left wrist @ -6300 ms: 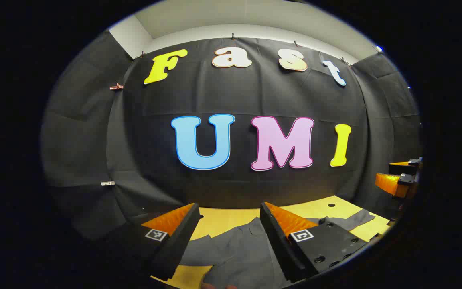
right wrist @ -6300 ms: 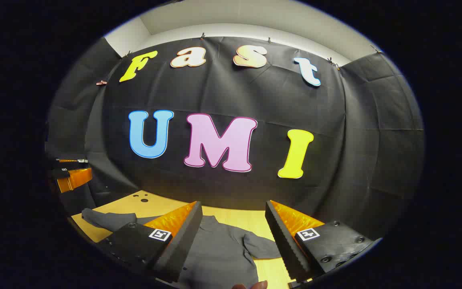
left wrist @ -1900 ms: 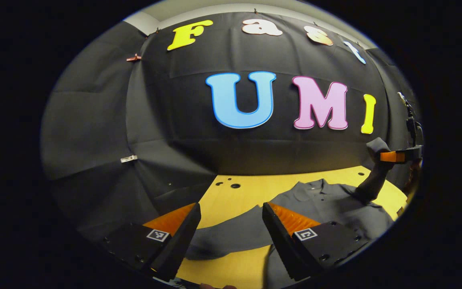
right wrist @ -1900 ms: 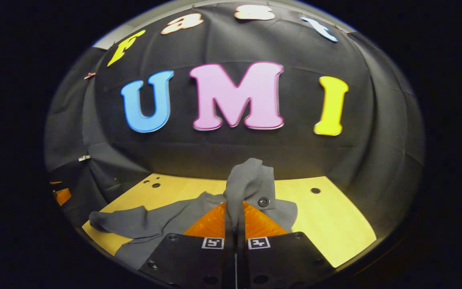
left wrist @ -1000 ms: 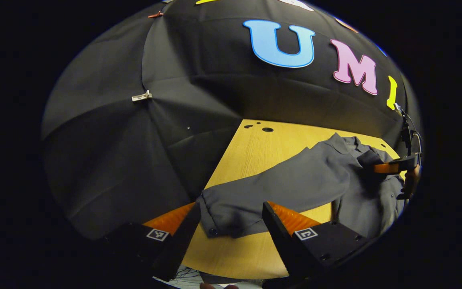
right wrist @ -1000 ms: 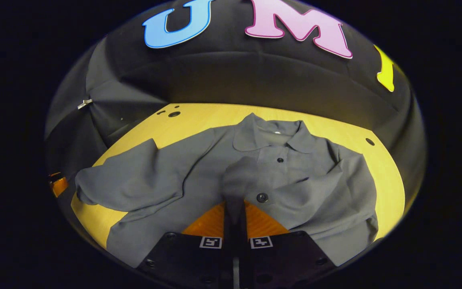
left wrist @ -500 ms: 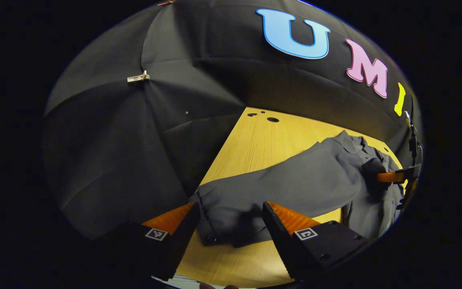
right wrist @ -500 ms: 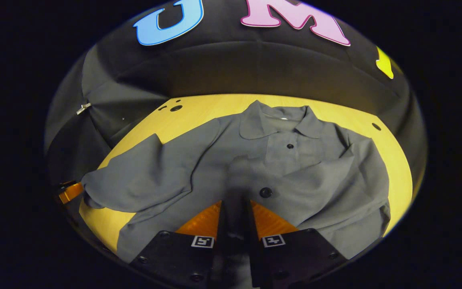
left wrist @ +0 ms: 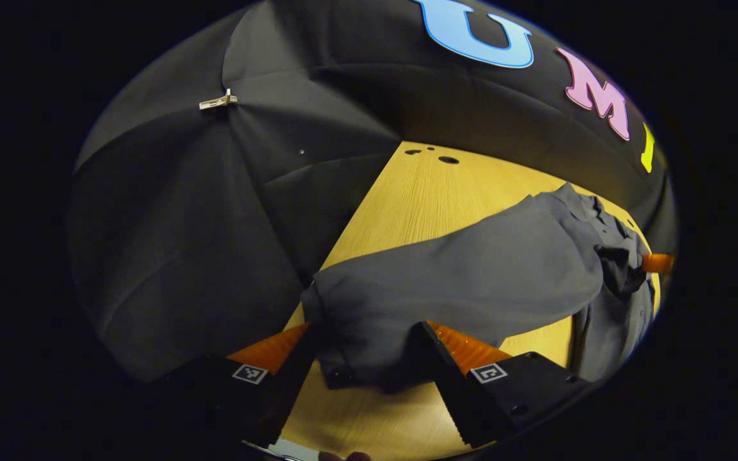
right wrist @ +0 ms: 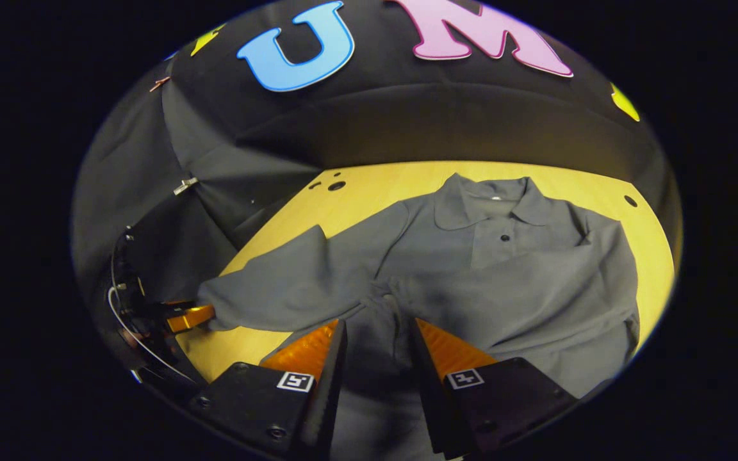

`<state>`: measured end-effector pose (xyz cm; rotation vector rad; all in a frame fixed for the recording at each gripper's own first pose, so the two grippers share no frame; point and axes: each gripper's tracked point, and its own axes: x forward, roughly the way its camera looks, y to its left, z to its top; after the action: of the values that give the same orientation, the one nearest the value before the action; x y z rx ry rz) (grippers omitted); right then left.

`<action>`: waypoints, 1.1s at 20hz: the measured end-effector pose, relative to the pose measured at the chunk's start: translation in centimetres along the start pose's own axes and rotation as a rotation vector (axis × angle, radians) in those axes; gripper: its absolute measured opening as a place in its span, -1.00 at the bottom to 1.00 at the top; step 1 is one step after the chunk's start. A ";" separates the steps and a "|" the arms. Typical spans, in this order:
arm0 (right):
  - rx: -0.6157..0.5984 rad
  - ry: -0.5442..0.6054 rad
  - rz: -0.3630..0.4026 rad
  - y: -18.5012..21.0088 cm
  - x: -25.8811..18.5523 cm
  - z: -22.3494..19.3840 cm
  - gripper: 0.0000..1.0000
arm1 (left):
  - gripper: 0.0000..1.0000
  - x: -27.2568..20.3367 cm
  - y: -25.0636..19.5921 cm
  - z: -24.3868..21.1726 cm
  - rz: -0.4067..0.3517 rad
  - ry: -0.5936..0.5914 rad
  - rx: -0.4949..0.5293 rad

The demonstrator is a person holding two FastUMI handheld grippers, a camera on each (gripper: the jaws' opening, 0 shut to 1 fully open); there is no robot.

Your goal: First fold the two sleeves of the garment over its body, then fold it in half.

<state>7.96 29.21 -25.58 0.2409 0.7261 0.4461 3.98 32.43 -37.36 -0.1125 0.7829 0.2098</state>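
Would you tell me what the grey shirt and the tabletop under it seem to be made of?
The grey shirt looks like soft, matte woven cloth: it drapes and creases, with a collar and small buttons. The tabletop looks like light wood or wood-look laminate with a smooth finish; fine straight grain lines show, and which of the two is unclear.

No readable text: the square coded markers (right wrist: 296,381) on each claw carry no letters.

We see black cloth (left wrist: 170,211) draped as the booth's wall on the sides and back, creased into folds and pinned with a small pale clip (left wrist: 218,101). Below it lies a yellow wooden tabletop (left wrist: 420,205) with fine grain and 3 dark holes (left wrist: 448,159) near its far corner. In the right gripper view, 1 more hole (right wrist: 630,201) sits near the table's right edge. Light falls brightest on the wood near the wall.
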 end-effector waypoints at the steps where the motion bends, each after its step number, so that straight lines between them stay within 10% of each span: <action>1: 0.007 -0.017 -0.014 -0.8 -1.0 0.6 0.19 | 0.97 -0.1 0.0 -0.5 0.009 0.020 0.003; 5: 0.006 -0.062 -0.084 -4.1 -4.8 1.4 0.20 | 0.98 0.2 -0.7 -0.4 0.003 0.000 0.023; 10: 0.035 -0.084 -0.143 -7.9 -9.0 0.8 0.21 | -0.86 0.3 -2.3 1.1 -0.045 0.033 0.109; 11: 0.036 -0.087 -0.151 -8.6 -9.7 0.8 0.21 | -0.95 -0.1 -2.1 1.7 -0.032 0.025 0.100; 21: 0.077 -0.128 -0.204 -15.5 -13.7 1.0 0.24 | -0.89 -8.5 -10.7 13.3 -0.091 -0.226 0.138; 22: 0.079 -0.132 -0.209 -16.0 -14.0 1.0 0.00 | -0.89 -9.2 -12.2 14.0 -0.112 -0.235 0.152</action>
<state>4.32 8.44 -22.48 0.2633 0.6327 0.2008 10.06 21.73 -20.75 0.0124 0.5540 0.0549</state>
